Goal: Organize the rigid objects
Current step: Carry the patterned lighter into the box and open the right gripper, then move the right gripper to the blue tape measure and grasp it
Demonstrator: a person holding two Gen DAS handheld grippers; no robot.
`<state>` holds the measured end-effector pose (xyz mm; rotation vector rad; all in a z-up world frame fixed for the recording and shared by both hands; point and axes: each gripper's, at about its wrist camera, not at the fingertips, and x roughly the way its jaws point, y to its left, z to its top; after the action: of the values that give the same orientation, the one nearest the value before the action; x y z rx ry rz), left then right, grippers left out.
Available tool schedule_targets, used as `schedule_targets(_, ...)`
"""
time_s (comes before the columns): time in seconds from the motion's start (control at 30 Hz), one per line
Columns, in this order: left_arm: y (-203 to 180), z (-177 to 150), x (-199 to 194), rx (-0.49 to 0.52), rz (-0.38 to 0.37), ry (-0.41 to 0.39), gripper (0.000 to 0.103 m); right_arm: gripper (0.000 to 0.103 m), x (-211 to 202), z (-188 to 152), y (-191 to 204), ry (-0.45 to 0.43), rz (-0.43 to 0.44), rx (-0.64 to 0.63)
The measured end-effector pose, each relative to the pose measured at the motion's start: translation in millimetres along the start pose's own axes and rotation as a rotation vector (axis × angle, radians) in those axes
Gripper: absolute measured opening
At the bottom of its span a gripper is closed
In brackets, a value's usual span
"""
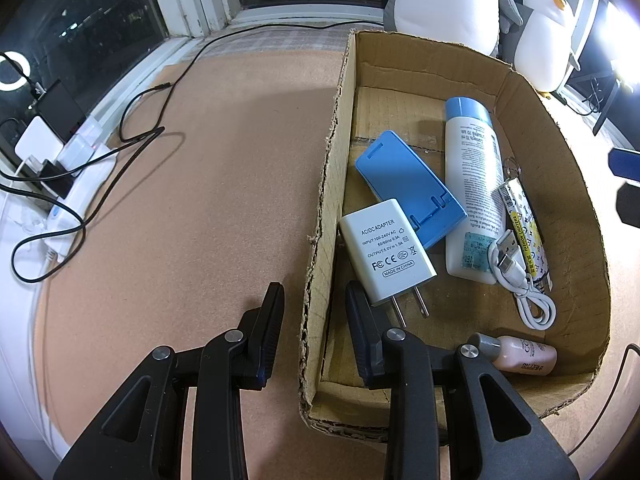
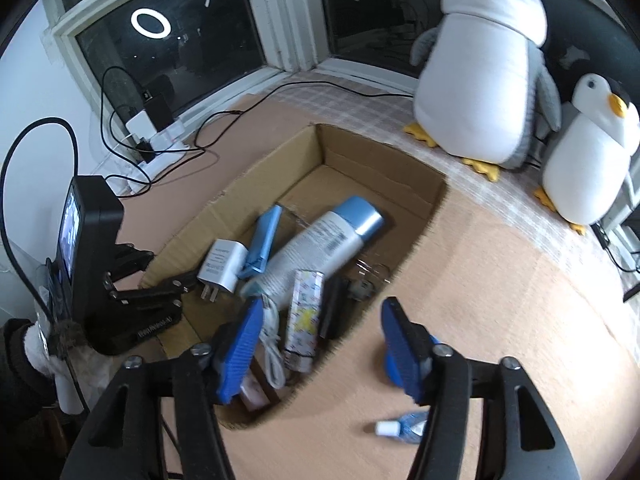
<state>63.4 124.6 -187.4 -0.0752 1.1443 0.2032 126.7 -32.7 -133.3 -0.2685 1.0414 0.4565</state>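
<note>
A: Since the box already holds most of the stuff, what's in there?

B: White charger by the left wall, blue stand touching it, tall white bottle with a blue cap, patterned lighter, white cable, and a little pink bottle at the near end.

A: Anything left outside?

B: One small blue bottle on the table, just beside the box.

A: And the grippers?

B: Left gripper straddles the box's left wall, jaws apart, empty. Right gripper hangs wide over the near end, holding nothing.
</note>
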Motion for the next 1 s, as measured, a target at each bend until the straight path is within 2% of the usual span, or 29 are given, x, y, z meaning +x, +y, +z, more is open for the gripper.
schedule_targets(0.33, 0.2, 0.0, 0.1, 0.000, 0.000, 0.000, 0.030, 0.065, -8.2, -25.2, -37.9, 0.041, -0.061, 0.043)
schedule_targets(0.7, 0.4, 0.1, 0.1, 0.000, 0.000, 0.000, 0.030, 0.065, 1.0, -49.2, -53.8, 0.094, -0.086, 0.060)
schedule_targets(1.0, 0.1, 0.2, 0.1, -0.002, -0.001, 0.000, 0.030, 0.065, 20.9, -49.1, -55.1, 0.137, -0.110, 0.065)
